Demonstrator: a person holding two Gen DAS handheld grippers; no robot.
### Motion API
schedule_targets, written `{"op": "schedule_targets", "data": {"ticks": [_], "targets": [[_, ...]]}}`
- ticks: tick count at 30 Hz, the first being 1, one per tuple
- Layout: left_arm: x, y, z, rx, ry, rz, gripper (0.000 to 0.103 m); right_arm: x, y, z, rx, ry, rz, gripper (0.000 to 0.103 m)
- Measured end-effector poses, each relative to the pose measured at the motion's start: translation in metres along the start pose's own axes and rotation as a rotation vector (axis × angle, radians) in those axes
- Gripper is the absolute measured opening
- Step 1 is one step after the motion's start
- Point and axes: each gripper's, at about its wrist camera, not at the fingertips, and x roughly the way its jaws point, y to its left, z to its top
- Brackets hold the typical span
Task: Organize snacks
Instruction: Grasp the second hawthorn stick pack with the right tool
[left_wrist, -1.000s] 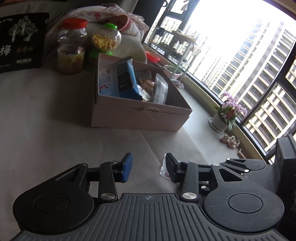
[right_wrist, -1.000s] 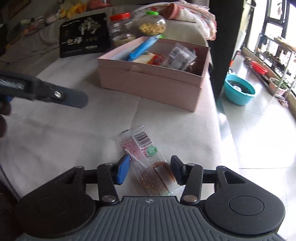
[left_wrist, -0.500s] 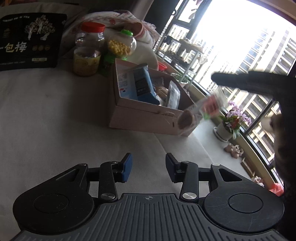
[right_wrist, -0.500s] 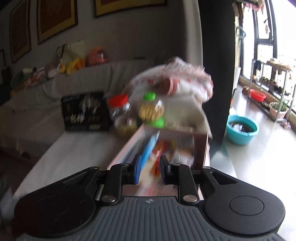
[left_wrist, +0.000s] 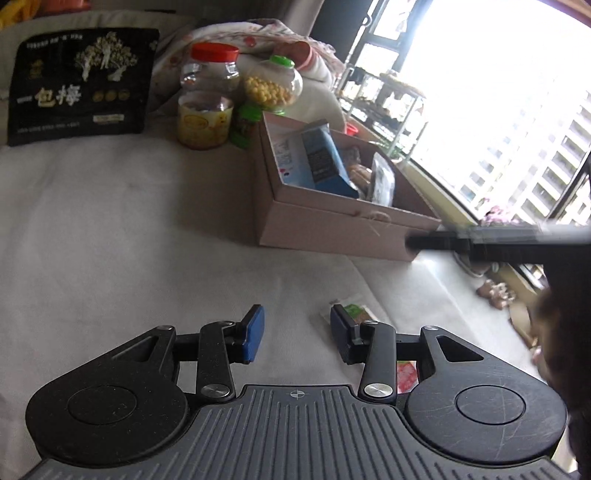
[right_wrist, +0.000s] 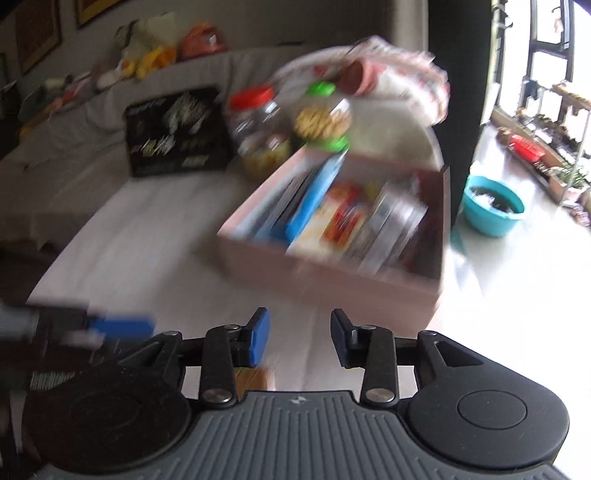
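A pink cardboard box (left_wrist: 332, 229) stands on the white cloth, and it also shows in the blurred right wrist view (right_wrist: 332, 280). It holds a blue carton (left_wrist: 323, 158) and several snack packets (right_wrist: 347, 218). A clear snack packet (left_wrist: 354, 312) with a green label lies on the cloth, partly hidden behind the right finger of my left gripper (left_wrist: 297, 330), which is open and empty. My right gripper (right_wrist: 299, 338) is open and empty in front of the box. It shows as a dark blurred bar (left_wrist: 498, 242) in the left wrist view.
A red-lidded jar (left_wrist: 207, 96), a green-lidded jar of yellow snacks (left_wrist: 273, 86) and a black snack bag (left_wrist: 79, 83) stand behind the box. A teal basin (right_wrist: 493, 208) sits on the floor to the right, past the cloth's edge.
My right gripper, shut on the clear packet half a second ago, has opened and now hangs empty in front of the box. A packet lies by my left gripper again. My left gripper stays open.
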Motion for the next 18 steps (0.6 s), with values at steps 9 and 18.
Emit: {"op": "schedule_targets", "data": {"ticks": [9, 18], "targets": [[0.0, 0.006, -0.014, 0.015, 0.062, 0.07, 0.044, 0.041, 0.044, -0.043, -0.118, 0.06, -0.036, 0.045], [-0.002, 0.01, -0.017, -0.033, 0.051, 0.018, 0.043, -0.029, 0.03, -0.005, -0.099, -0.071, 0.0, 0.038]]}}
